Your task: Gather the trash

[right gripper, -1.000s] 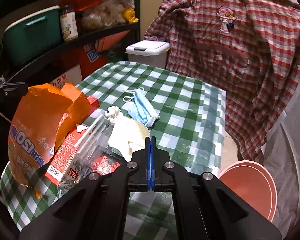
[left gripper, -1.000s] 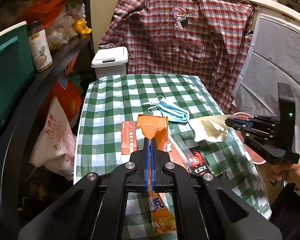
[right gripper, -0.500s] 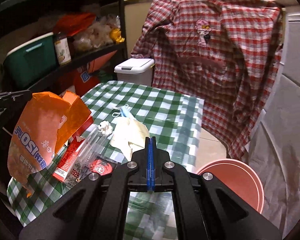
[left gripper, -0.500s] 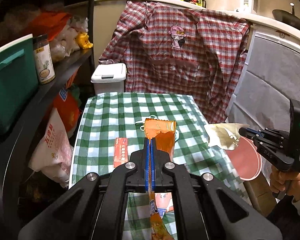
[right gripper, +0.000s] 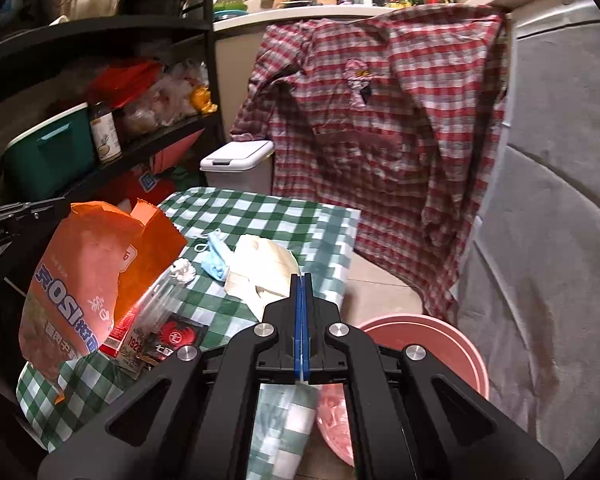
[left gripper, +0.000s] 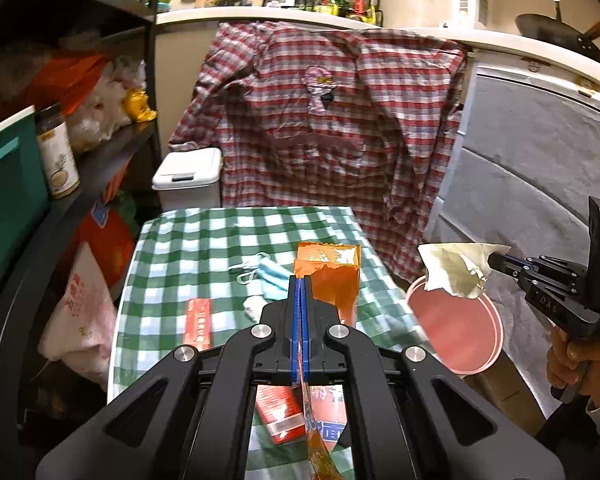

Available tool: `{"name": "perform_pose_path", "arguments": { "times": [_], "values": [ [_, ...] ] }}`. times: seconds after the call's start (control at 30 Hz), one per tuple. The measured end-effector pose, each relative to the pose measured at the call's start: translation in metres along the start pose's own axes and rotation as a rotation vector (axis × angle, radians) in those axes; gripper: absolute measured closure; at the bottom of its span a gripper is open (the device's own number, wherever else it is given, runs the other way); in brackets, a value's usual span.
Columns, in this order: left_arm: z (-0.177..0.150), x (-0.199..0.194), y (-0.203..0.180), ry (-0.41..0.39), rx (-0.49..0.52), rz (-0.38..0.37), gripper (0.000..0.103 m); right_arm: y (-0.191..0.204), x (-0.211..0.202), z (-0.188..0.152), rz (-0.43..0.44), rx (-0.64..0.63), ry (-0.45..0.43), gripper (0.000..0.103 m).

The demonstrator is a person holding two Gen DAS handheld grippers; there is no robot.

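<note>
Now both grippers are up off the table (left gripper: pixel 204 240), and each one has trash in it. A second ago they were down low by the pile; since then they have lifted and pulled back.

The left gripper (left gripper: pixel 300 280) is shut tight on the orange bag (left gripper: pixel 332 276). Its two blue pads press flat on the bag's edge, with no gap showing. From the right camera the bag (right gripper: pixel 88 280) hangs big and open at the left side, up in the air.

The right gripper (left gripper: pixel 494 262) is shut on the cream paper (left gripper: pixel 456 270). Before, that paper was over the table edge. Now it hangs right above the pink bucket (left gripper: pixel 476 340) on the floor. In the right camera the paper (right gripper: pixel 264 268) sticks out past the closed pads, and the bucket (right gripper: pixel 440 340) sits just below and to the right.

So I think the paper is ready to be dropped. The right gripper only needs to open. The orange bag still has to go across to the bucket.

More trash is still on the table: a blue mask (left gripper: pixel 268 276), a red box (left gripper: pixel 198 322), a small white wad (right gripper: pixel 182 272) and a clear wrapper (right gripper: pixel 160 320). The job looks about half done at most.
</note>
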State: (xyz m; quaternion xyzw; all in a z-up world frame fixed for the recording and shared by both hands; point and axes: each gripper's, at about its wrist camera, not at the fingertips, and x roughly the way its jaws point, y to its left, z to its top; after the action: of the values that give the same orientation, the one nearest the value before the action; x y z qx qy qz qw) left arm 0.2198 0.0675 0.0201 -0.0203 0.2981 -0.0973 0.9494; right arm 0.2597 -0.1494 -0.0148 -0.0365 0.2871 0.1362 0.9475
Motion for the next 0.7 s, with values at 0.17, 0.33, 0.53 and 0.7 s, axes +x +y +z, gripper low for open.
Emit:
{"name": "perform_pose_path", "arguments": {
  "times": [0.17, 0.33, 0.53, 0.7],
  "values": [
    [0.003, 0.006, -0.024, -0.003, 0.026, -0.030, 0.103, -0.018, -0.013, -0.003, -0.040, 0.017, -0.008, 0.103],
    [0.006, 0.016, -0.048, 0.000, 0.049, -0.062, 0.103, -0.036, -0.024, -0.006, -0.081, 0.028, -0.009, 0.103],
    [0.009, 0.026, -0.076, -0.009, 0.069, -0.098, 0.103, -0.056, -0.037, -0.011, -0.131, 0.043, -0.014, 0.103],
    [0.014, 0.037, -0.104, -0.023, 0.080, -0.134, 0.103, -0.076, -0.045, -0.015, -0.169, 0.078, -0.016, 0.103]
  ]
}}
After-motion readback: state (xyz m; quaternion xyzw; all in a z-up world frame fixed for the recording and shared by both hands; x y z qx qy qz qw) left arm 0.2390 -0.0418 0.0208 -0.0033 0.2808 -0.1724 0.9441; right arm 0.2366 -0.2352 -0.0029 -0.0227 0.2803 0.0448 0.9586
